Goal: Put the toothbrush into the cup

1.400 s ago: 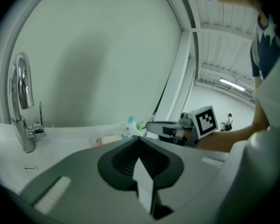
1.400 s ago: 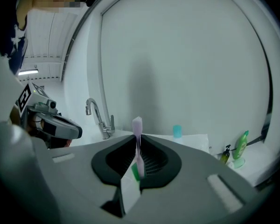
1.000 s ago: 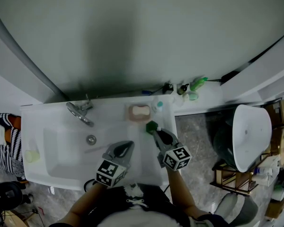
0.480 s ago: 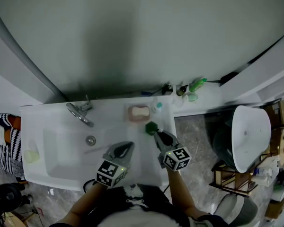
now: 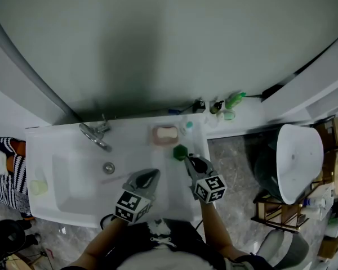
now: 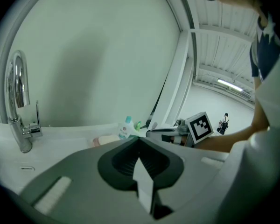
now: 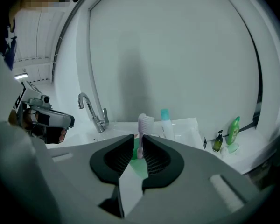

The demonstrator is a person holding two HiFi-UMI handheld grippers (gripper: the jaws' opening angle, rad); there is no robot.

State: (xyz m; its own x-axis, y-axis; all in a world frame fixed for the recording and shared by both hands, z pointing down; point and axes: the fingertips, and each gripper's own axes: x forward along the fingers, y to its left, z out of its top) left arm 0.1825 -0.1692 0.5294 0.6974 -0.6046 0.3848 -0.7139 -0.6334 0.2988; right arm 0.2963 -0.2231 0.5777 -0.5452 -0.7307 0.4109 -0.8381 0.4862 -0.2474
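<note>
Two grippers hover over the white ceramic washbasin [image 5: 67, 179]: the left gripper [image 6: 140, 143], jaws pressed together on nothing, waits nearest; the right gripper [image 7: 138, 140] pinches the pink-and-white plastic toothbrush [image 7: 145, 122] upright, its lower end right at the small green plastic cup [image 5: 180, 152] on the basin's rim beyond. Lowering it in and letting go are, I judge, still to do.

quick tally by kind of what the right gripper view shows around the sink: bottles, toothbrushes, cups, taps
bottles: 3 (white teal-capped bottle, dark pump bottle, green bottle)
toothbrush: 1
green cup: 1
tap: 1
total: 6
</note>
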